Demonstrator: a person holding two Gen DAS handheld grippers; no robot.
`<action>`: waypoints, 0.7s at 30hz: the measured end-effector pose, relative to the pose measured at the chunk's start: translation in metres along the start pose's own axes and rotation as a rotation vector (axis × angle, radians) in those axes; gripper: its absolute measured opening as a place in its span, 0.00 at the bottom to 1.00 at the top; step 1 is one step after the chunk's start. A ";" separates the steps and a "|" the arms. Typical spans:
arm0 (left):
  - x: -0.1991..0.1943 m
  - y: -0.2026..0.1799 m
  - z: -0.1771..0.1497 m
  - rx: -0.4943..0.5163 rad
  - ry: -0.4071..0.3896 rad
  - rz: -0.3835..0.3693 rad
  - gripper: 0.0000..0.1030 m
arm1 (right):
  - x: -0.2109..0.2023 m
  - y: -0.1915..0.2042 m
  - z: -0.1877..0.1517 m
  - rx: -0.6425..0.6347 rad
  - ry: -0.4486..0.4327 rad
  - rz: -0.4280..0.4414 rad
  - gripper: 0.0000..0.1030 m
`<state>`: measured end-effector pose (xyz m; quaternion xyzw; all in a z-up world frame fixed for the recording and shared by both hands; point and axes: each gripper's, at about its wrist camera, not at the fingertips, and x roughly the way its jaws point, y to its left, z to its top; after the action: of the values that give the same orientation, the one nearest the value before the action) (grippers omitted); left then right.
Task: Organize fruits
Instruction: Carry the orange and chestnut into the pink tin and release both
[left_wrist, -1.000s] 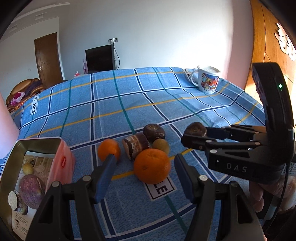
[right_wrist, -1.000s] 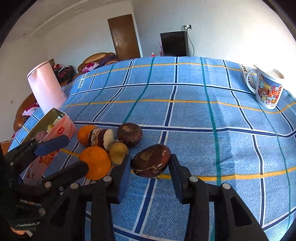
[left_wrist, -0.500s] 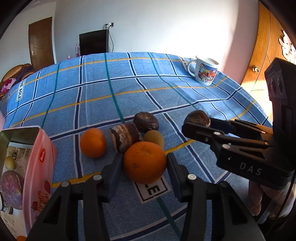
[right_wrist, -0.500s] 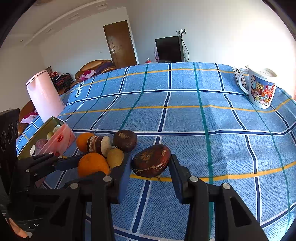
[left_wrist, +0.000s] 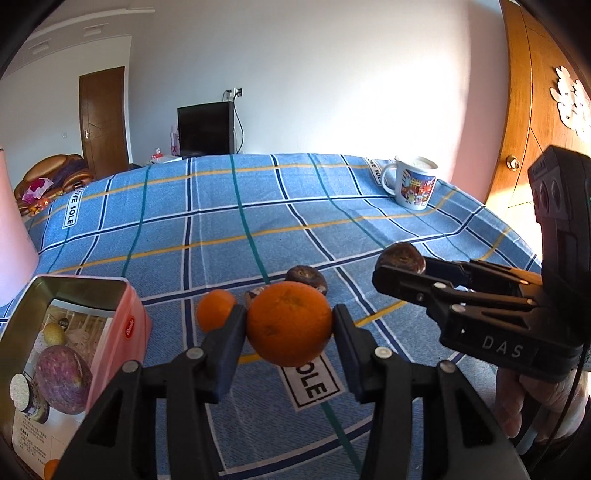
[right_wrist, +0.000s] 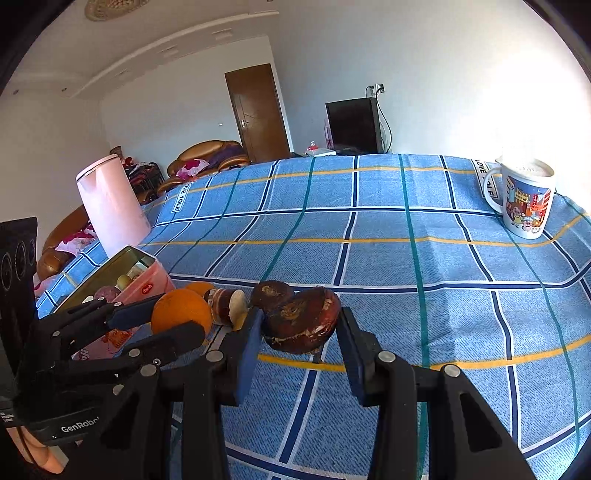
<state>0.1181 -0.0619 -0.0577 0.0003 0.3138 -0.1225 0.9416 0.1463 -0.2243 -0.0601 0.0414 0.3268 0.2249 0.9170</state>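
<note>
We are holding a large round orange (left_wrist: 289, 322) between the blue pads of our black left gripper (left_wrist: 289, 332), both pads pressing on its sides, and it is sitting raised above the blue checked tablecloth (left_wrist: 221, 229). Our black right gripper (right_wrist: 301, 328) is clamping a dark reddish-brown wrinkled fruit (right_wrist: 303, 319) in the same way, lifted just over the cloth near a yellow stripe.

On the cloth beyond the large orange, a smaller orange (left_wrist: 214, 309) is lying to its left, and a dark brown round fruit (left_wrist: 306, 277) is lying just behind it on the right. In the right wrist view a cut brown fruit with a pale face (right_wrist: 225, 305) is resting between the orange and that dark round fruit, and a small yellowish fruit is peeking out below it, mostly hidden by our gripper finger.

At the near left an open pink rectangular tin box (left_wrist: 127, 314) is standing on the cloth, with a purple round fruit (left_wrist: 62, 376) and a small yellow-green fruit (left_wrist: 54, 332) lying inside it. A tall pale pink kettle (right_wrist: 110, 210) is standing behind the tin at the far left. A white printed ceramic mug (left_wrist: 413, 186) is standing at the far right of the cloth, well apart from the fruits.
</note>
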 end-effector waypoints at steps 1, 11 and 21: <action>-0.002 0.000 0.000 0.000 -0.014 0.005 0.48 | -0.001 0.000 0.000 -0.003 -0.008 0.001 0.42; -0.020 0.000 -0.001 0.006 -0.113 0.032 0.48 | -0.018 0.008 -0.001 -0.041 -0.098 -0.002 0.42; -0.034 -0.003 -0.003 0.020 -0.183 0.054 0.48 | -0.032 0.013 -0.002 -0.073 -0.172 -0.010 0.42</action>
<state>0.0895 -0.0566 -0.0397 0.0067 0.2251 -0.0997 0.9692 0.1183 -0.2270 -0.0409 0.0256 0.2385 0.2274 0.9438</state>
